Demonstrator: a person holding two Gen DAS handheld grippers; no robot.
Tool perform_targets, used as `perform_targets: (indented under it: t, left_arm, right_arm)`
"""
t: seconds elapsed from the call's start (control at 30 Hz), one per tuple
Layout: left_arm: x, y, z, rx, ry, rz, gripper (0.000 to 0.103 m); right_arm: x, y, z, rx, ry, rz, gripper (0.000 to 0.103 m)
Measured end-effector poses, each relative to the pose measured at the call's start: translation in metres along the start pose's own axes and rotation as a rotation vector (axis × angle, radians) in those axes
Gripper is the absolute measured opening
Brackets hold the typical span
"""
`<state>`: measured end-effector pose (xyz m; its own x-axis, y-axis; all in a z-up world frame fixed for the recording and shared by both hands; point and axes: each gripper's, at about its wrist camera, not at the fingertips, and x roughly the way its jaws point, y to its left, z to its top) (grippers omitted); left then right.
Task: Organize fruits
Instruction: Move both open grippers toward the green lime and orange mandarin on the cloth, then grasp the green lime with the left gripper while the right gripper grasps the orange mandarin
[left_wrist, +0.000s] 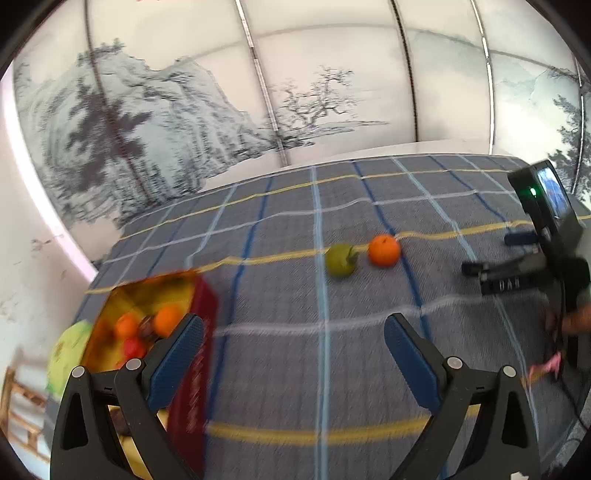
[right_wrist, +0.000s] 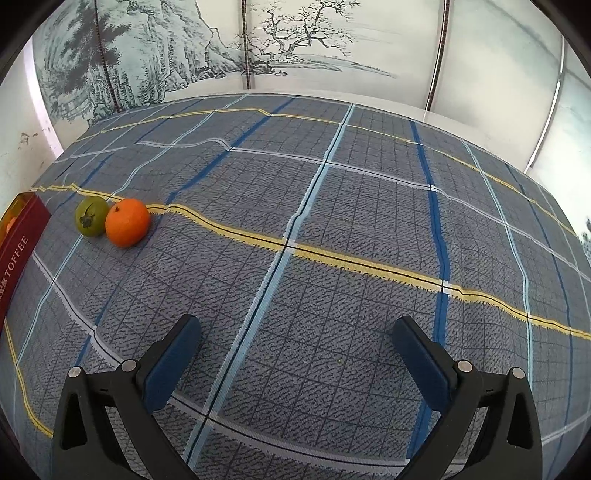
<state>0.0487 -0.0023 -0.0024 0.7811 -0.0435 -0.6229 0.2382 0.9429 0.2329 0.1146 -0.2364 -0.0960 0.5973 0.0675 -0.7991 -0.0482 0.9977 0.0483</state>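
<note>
Orange (right_wrist: 127, 221) – on plaid cloth (right_wrist: 332, 229), touching green fruit (right_wrist: 90, 215), right of red box (right_wrist: 18, 251) | box holds fruit | left gripper (left_wrist: 293, 339) – jaws apart, empty | right gripper (right_wrist: 295, 343) – jaws apart, empty

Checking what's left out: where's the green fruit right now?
On the checked cloth, left side of the right wrist view, the green fruit touches the orange, just right of the red box.
</note>
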Motion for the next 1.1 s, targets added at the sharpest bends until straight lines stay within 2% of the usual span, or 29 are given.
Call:
perform_targets:
  t: [0.1,0.2,0.3,0.47,0.53,0.83,0.87,0.93,1.1]
  left_arm:
    - [0.026,-0.005,0.016,0.017,0.029,-0.042,0.097]
    - [0.052,-0.008,0.027,0.021,0.050,-0.040,0.094]
    - [0.076,-0.006,0.037,-0.025,0.086,-0.106,0.092]
    - [0.105,-0.004,0.044,-0.073,0.126,-0.113,0.075]
    - [0.114,-0.005,0.045,-0.074,0.144,-0.125,0.063]
    - [0.139,-0.003,0.043,-0.120,0.173,-0.181,0.060]
    - [0.141,-0.003,0.042,-0.122,0.169,-0.195,0.058]
    - [0.145,-0.005,0.041,-0.123,0.175,-0.219,0.034]
    - [0.152,0.001,0.034,-0.166,0.163,-0.245,0.033]
  right_arm:
    - [0.000,0.000,0.000,0.000,0.000,0.000,0.103]
    - [0.000,0.000,0.000,0.000,-0.001,0.000,0.103]
    - [0.000,0.000,0.000,0.000,-0.001,0.000,0.103]
    - [0.000,0.000,-0.001,0.000,-0.001,0.000,0.103]
    - [0.001,0.000,0.000,0.000,-0.001,0.000,0.103]
    - [0.001,0.000,0.000,0.000,-0.002,-0.001,0.103]
    - [0.001,0.000,0.000,0.000,-0.002,-0.001,0.103]
    - [0.001,-0.001,0.000,0.002,-0.002,-0.004,0.103]
    - [0.001,-0.001,-0.001,0.002,-0.002,-0.003,0.103]
